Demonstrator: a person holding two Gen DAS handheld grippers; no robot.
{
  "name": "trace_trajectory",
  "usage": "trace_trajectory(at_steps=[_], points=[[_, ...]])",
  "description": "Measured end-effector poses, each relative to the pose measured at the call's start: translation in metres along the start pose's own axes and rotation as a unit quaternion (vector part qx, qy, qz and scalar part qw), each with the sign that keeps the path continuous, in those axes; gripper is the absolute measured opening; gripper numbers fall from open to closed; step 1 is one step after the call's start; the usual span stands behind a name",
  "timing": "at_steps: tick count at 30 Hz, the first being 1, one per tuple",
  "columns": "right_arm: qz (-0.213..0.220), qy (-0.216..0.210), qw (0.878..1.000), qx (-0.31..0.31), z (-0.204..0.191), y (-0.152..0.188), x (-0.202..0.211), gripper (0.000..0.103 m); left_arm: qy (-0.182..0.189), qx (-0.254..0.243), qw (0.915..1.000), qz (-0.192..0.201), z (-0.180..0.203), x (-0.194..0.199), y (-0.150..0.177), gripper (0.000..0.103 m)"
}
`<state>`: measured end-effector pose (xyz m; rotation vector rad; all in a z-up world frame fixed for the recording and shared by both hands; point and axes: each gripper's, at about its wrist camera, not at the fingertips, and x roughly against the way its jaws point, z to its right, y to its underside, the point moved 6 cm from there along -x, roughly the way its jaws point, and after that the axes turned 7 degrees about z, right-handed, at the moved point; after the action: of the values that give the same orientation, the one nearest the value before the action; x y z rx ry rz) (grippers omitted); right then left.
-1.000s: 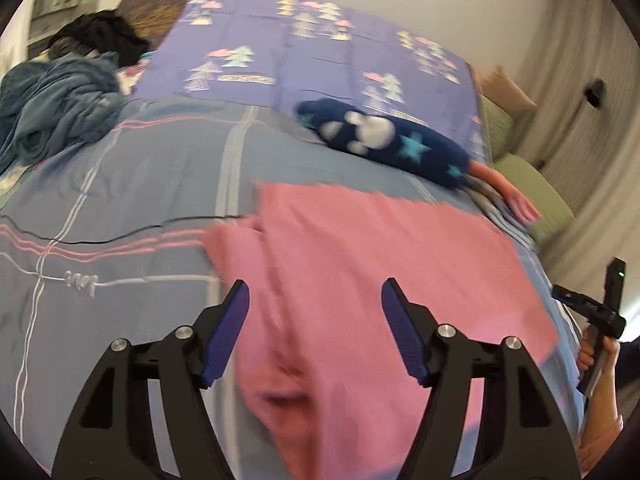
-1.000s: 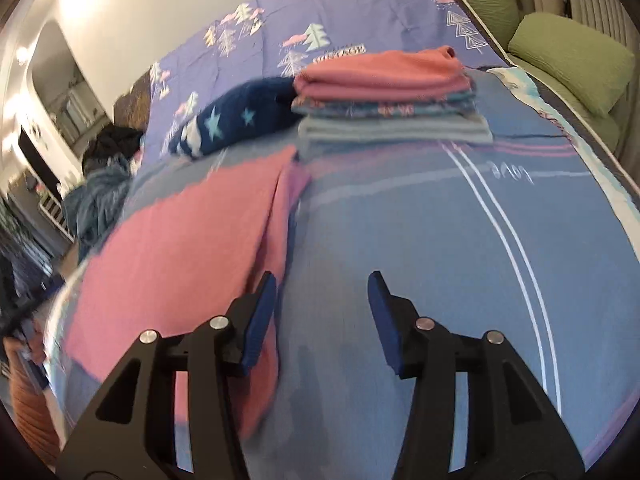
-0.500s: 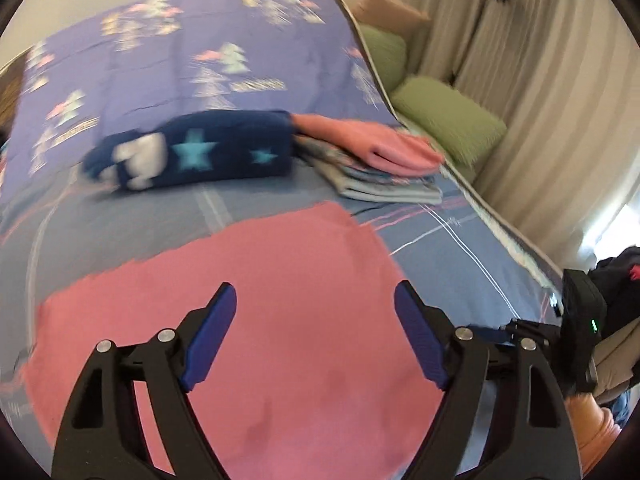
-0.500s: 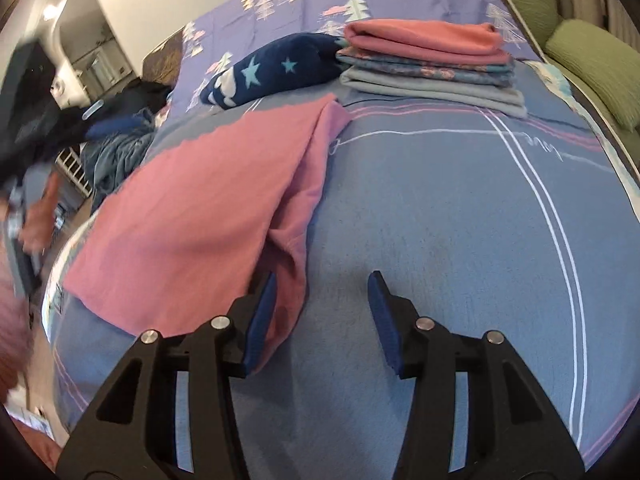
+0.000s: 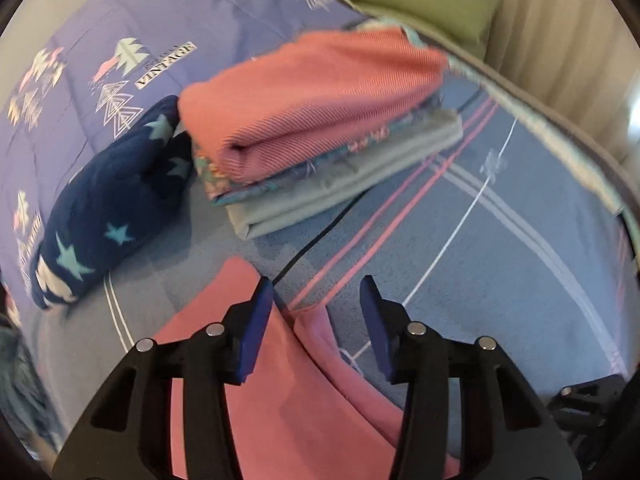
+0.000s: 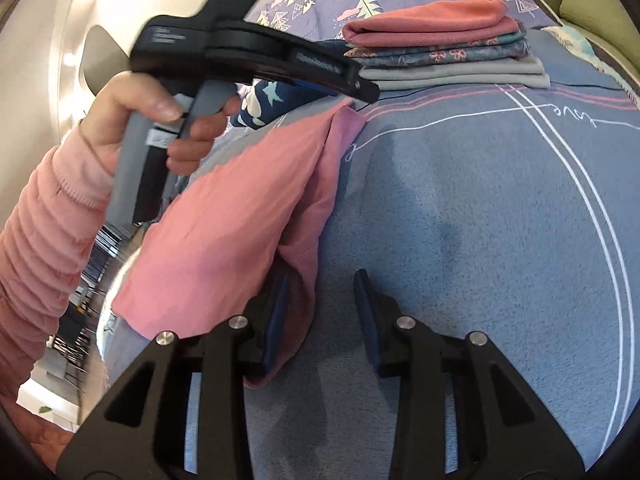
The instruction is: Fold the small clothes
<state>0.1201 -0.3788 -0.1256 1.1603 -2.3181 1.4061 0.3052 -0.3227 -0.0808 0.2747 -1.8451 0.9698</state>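
The pink cloth (image 6: 224, 236) lies spread on the bed (image 6: 480, 240). Its near edge is folded over and bunched up.

The right claw (image 6: 320, 320) points down at the bed. Its jaws are partway apart and closing. The folded edge of the pink cloth lies against the left pad and hangs into the gap between the jaws. The right pad has only the bed beside it, so the cloth is not pinched yet.

The left claw (image 5: 316, 320) is above the far corner of the pink cloth (image 5: 280, 392). Its jaws are partway apart and closing too. A fold of the cloth sits low between them, but the pads do not squeeze it. In the right view, a hand (image 6: 160, 120) in a pink sleeve (image 6: 44, 216) holds this claw up over the cloth.

Ahead of both claws is a pile of folded clothes (image 5: 328, 136). Just to its left lies a dark blue star pillow (image 5: 116, 208).
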Motion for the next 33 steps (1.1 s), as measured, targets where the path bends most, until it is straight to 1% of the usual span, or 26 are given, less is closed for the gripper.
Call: trace_trajectory(at_steps=[3,6,8,10,11,12,13,15,16,17,19,20,21,22,23,25,26,27,28,29,30,32,33], points=[[0.0,-0.005,1.0,-0.005,0.0,0.0,0.001,0.034,-0.004,-0.016,0.9996,-0.025,0.0,-0.007,0.0,0.049],[0.001,-0.008,1.0,-0.006,0.0,0.001,0.002,0.035,-0.002,-0.027,0.9984,-0.049,0.001,-0.014,0.002,0.049],[0.001,-0.006,1.0,-0.004,0.0,0.0,0.002,0.035,0.003,-0.043,0.9969,-0.066,0.005,-0.018,0.005,0.049],[0.001,-0.006,1.0,-0.002,-0.001,0.001,0.003,0.037,0.0,-0.06,0.9955,-0.073,0.008,-0.019,0.007,0.045],[0.001,-0.006,1.0,-0.001,-0.001,0.001,0.003,0.037,-0.001,-0.068,0.9947,-0.077,0.009,-0.019,0.01,0.03],[0.001,-0.006,1.0,-0.001,-0.001,0.001,0.003,0.037,0.001,-0.07,0.9943,-0.081,0.01,-0.019,0.011,0.002],[0.0,-0.005,1.0,-0.001,-0.001,0.001,0.003,0.037,0.004,-0.066,0.9941,-0.086,0.009,-0.019,0.011,0.002],[0.0,-0.003,1.0,0.001,-0.002,0.002,0.003,0.037,0.004,-0.064,0.9945,-0.083,0.009,-0.018,0.009,0.002],[0.001,-0.002,1.0,0.002,-0.003,0.002,0.003,0.037,-0.003,-0.052,0.9954,-0.081,0.004,-0.019,0.005,0.002],[0.0,-0.001,1.0,0.004,-0.003,0.002,0.002,0.037,-0.002,-0.022,0.996,-0.086,-0.003,-0.023,0.001,0.002],[0.0,0.003,1.0,0.008,-0.004,0.002,0.001,0.037,0.004,0.047,0.9943,-0.096,-0.017,-0.03,-0.004,0.002],[0.0,0.004,1.0,0.009,-0.004,0.003,0.002,0.037,0.006,0.068,0.9931,-0.095,-0.021,-0.033,-0.006,0.001],[0.001,0.005,1.0,0.01,-0.005,0.003,0.003,0.037,0.008,0.082,0.9927,-0.088,-0.022,-0.036,-0.009,0.0],[0.001,0.006,1.0,0.01,-0.005,0.003,0.003,0.037,0.012,0.083,0.9937,-0.075,-0.02,-0.037,-0.011,0.0],[0.002,0.007,1.0,0.01,-0.006,0.005,0.005,0.037,0.013,0.08,0.995,-0.059,-0.017,-0.036,-0.015,0.0],[0.003,0.008,1.0,0.009,-0.006,0.005,0.006,0.037,0.017,0.093,0.995,-0.033,-0.015,-0.029,-0.022,0.0],[0.004,0.008,1.0,0.008,-0.004,0.003,0.004,0.036,0.014,0.096,0.995,-0.023,-0.015,-0.026,-0.024,0.0],[0.004,0.008,1.0,0.007,-0.004,0.003,0.005,0.036,0.005,0.096,0.9953,-0.003,-0.019,-0.016,-0.027,0.0],[0.004,0.008,1.0,0.006,-0.003,0.003,0.005,0.036,0.005,0.095,0.9955,0.009,-0.02,-0.009,-0.027,0.0],[0.004,0.007,1.0,0.005,-0.003,0.003,0.004,0.035,0.008,0.094,0.9953,0.02,-0.022,0.0,-0.027,0.007],[0.003,0.003,1.0,0.004,-0.003,0.003,0.005,0.035,0.006,0.094,0.9949,0.034,-0.025,0.011,-0.024,0.024],[0.003,-0.003,1.0,0.003,-0.003,0.003,0.005,0.035,-0.007,0.099,0.9932,0.061,-0.032,0.031,-0.013,0.042],[0.003,-0.005,1.0,0.004,-0.003,0.003,0.005,0.035,-0.005,0.098,0.9926,0.072,-0.036,0.043,-0.001,0.043]])
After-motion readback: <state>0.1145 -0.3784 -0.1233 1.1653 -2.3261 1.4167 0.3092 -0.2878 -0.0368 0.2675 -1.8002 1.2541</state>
